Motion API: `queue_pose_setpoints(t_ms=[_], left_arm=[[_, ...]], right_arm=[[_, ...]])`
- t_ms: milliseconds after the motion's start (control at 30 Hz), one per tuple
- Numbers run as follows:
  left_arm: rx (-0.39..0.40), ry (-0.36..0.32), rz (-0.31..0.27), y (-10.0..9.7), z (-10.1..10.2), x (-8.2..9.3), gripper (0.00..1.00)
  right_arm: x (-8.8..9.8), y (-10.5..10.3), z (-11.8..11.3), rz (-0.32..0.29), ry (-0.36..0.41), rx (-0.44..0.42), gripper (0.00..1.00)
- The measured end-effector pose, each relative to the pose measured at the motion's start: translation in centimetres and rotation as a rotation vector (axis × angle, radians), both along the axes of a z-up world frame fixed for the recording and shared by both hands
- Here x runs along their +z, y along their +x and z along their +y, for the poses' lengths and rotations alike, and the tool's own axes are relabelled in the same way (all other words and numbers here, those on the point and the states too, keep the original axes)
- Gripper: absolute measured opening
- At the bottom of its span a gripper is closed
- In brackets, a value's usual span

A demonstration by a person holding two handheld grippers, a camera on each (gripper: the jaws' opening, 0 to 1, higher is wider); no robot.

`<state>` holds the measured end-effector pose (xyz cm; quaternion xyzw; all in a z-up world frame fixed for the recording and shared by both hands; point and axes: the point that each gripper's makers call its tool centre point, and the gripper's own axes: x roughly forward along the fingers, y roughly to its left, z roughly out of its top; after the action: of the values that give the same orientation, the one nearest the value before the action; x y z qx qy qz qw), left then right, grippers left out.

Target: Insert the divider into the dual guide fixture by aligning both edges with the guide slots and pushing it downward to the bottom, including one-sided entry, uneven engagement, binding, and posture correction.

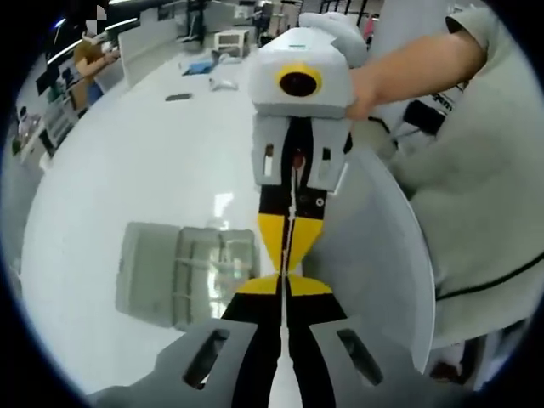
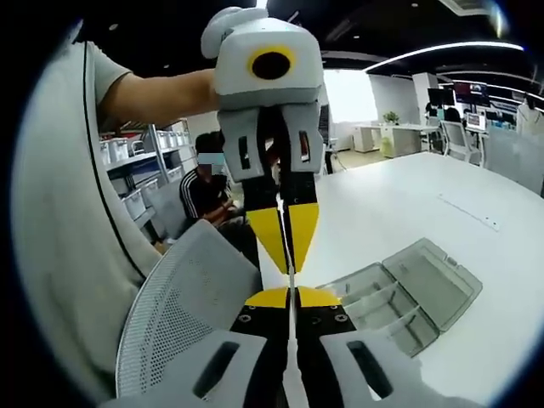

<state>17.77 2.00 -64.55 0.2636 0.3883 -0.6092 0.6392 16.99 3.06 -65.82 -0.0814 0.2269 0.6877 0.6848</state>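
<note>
We hold a thin clear divider (image 2: 290,255) edge-on between both grippers, tip to tip at frame centre: left gripper (image 1: 287,316) and right gripper (image 2: 291,336) each closed on it. The grey fixture (image 1: 183,272) waits on the white table (image 1: 144,161), lower left, so we can align.

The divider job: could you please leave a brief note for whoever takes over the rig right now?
Left gripper: shut on the thin pale divider sheet, seen edge-on.
Right gripper: shut on the same sheet from the opposite end, tips nearly meeting.
The grey translucent plastic guide fixture lies on the white table, apart from the divider.
Done: divider held in the air.
Left: align both edges with the slots, push to the bottom.
</note>
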Motion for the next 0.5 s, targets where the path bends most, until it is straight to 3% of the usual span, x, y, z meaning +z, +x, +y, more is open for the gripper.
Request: queue_pose_setpoints(t_ms=[300, 500], left_arm=[[-0.019, 0.017, -0.012, 0.08, 0.07, 0.03, 0.0], [-0.021, 0.037, -0.027, 0.67, 0.51, -0.12, 0.0]], right_arm=[[-0.18, 0.2, -0.07, 0.016, -0.021, -0.011, 0.0], [-0.3, 0.59, -0.27, 0.008, -0.031, -0.033, 0.13]])
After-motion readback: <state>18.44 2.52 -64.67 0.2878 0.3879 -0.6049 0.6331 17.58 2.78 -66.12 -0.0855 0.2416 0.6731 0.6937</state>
